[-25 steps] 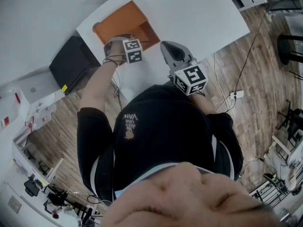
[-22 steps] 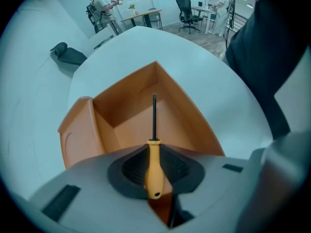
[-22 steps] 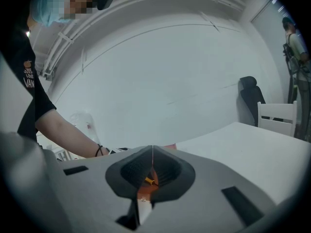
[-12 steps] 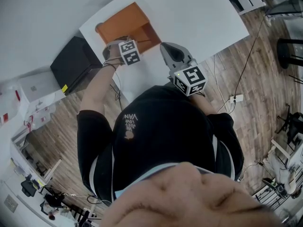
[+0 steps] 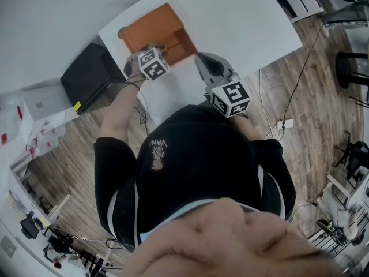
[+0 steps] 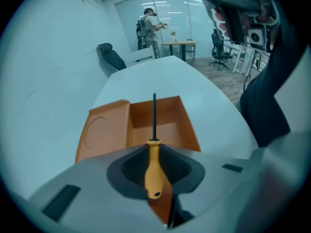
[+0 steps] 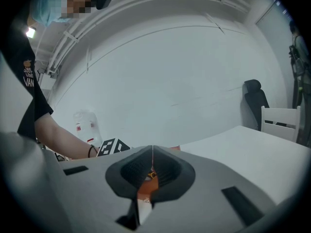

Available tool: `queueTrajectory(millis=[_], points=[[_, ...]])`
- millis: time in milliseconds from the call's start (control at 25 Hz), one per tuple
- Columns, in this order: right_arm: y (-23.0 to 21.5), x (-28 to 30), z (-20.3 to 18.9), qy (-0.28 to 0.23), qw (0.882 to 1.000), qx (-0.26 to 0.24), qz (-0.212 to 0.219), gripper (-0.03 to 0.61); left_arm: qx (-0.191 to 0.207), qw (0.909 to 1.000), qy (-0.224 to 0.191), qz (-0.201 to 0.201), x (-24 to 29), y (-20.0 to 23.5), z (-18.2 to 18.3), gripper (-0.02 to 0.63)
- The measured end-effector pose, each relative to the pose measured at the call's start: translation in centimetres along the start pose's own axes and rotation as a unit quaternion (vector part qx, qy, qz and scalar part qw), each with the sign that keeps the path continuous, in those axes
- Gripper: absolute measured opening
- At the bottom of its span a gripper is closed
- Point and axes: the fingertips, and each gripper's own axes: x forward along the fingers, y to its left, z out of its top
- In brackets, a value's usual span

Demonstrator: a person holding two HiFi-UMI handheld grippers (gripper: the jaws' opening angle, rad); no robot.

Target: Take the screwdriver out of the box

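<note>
Left gripper [image 6: 154,152] is clamping the screwdriver [image 6: 154,165] by its yellow handle, with the pads pressing on both sides at a middling spread. The black shaft is pointing straight away from the jaws toward the box [image 6: 171,116] beneath. Across the head views its marker cube [image 5: 151,63] is rolling over and drifting toward the gripper's left while the whole gripper is lifting away from the box, so the tool is riding up with it. That suggests the extraction is nearing completion. The handle is sitting well above the walls, but the tip is overlapping the far rim in the left gripper view, so I cannot tell whether it is already clearing it. What seems to be remaining is carrying the tool aside over the white tabletop [image 6: 163,76].

Right gripper [image 7: 152,155] is idling level just to the right of the left one, staying where it was, its jaws meeting with nothing between them.

Just beyond the left gripper's jaws the orange box is lying open. Its flap [image 6: 103,130], stamped with a round ring, is folding out to the gripper's left. The compartment is showing only bare orange floor and walls, though its nearest strip is hiding behind the jaws.
</note>
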Motion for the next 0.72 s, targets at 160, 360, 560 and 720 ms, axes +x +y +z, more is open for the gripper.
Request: queueTrajectory(millis=[160, 360, 560, 720], points=[[0.0, -0.1, 0.3, -0.004, 1.000, -0.003, -0.001, 0.012, -0.027, 0.9993, -0.022, 0.012, -1.1, 0.4, 0.3, 0.074], [0.0, -0.2, 0.4, -0.004, 1.000, -0.006, -0.001, 0.012, -0.059, 0.9962, -0.057, 0.026, -2.8, 0.7, 1.2, 0.074], [0.2, 0.1, 0.7, -0.006, 1.000, -0.009, 0.002, 0.012, -0.089, 0.9912, -0.087, 0.043, -4.3, 0.9, 1.7, 0.074], [0.1, 0.2, 0.9, -0.007, 1.000, -0.011, 0.005, 0.012, -0.113, 0.9862, -0.109, 0.053, -5.4, 1.2, 2.2, 0.074]])
